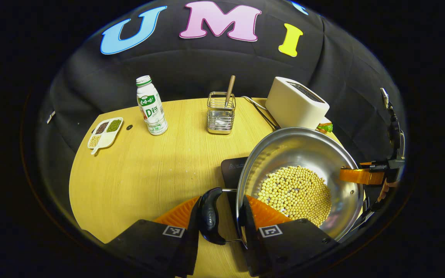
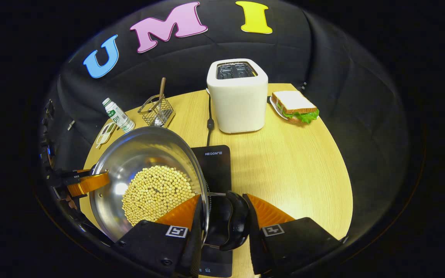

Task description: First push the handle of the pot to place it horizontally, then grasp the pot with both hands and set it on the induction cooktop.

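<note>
Surface: round pale wooden table (image 1: 137,181), black cloth wall behind it
Pot: one steel pot (image 1: 303,154) holding soybeans (image 1: 296,193), tilted, over the black induction cooktop (image 2: 216,162); whether it touches the cooktop I cannot tell
Handles: two black loop handles; one (image 1: 211,214) lies between the left gripper's fingers, the other (image 2: 236,220) between the right gripper's fingers
Left gripper (image 1: 220,224): clamped across pot rim and handle, one finger inside the pot, one outside the handle
Right gripper (image 2: 224,224): same clamp on the opposite rim and handle
Counts: one white toaster (image 2: 238,100), one milk bottle (image 1: 151,106), one wire holder (image 1: 220,114) with a wooden-handled utensil, one divided dish of beans (image 1: 104,133), one sandwich (image 2: 296,106) on a plate
Left gripper view: bottle and dish far ahead to the left, toaster ahead to the right, opposite gripper at the pot's far rim
Right gripper view: toaster slots from above, its cord, whole sandwich ahead right
</note>
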Demonstrator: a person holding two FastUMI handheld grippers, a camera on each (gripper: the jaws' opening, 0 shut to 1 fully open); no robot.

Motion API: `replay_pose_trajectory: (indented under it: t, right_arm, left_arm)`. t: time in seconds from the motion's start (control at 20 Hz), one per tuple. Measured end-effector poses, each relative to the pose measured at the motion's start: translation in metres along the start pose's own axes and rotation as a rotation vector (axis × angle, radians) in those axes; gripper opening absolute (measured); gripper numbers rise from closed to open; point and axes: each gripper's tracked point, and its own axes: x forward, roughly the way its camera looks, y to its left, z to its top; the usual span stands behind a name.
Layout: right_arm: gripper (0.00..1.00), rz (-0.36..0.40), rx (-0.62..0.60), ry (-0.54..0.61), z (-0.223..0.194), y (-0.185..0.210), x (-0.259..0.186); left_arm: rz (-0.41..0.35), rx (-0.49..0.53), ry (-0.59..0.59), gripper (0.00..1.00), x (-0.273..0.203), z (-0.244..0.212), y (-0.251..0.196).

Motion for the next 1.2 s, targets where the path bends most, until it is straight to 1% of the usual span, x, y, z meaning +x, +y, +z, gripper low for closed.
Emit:
replay_pose_trajectory:
  t: [0.35,0.4,0.45,0.65,0.7,0.75,0.9,1.15,1.2]
  right_arm:
    - [0.54,0.005,0.002,0.014,0.002,0.001,0.010]
    - [0.50,0.005,0.003,0.013,0.002,0.001,0.010]
    - [0.54,0.005,0.005,0.014,0.003,0.001,0.009]
    - [0.54,0.004,0.011,0.016,0.003,0.000,0.008]
    - [0.51,0.004,0.014,0.016,0.003,0.000,0.009]
    - [0.54,0.004,0.016,0.018,0.003,0.000,0.009]
    - [0.55,0.005,0.022,0.022,0.003,0.000,0.008]
    - [0.55,0.003,0.027,0.024,0.002,-0.001,0.008]
    - [0.56,0.003,0.030,0.023,0.003,-0.001,0.008]
  left_arm:
    - [0.006,-0.002,-0.002,0.55,0.010,0.002,0.003]
    - [0.004,-0.001,-0.002,0.55,0.011,0.002,0.004]
    - [0.001,0.000,-0.002,0.55,0.011,0.002,0.003]
    - [-0.003,0.005,0.002,0.56,0.013,0.003,0.003]
    - [-0.004,0.005,0.002,0.55,0.013,0.003,0.004]
    - [-0.005,0.005,0.003,0.57,0.013,0.004,0.004]
    - [-0.007,0.007,0.004,0.56,0.014,0.004,0.003]
    - [-0.004,0.009,0.007,0.58,0.014,0.003,0.003]
    - [-0.004,0.007,0.007,0.58,0.014,0.003,0.003]
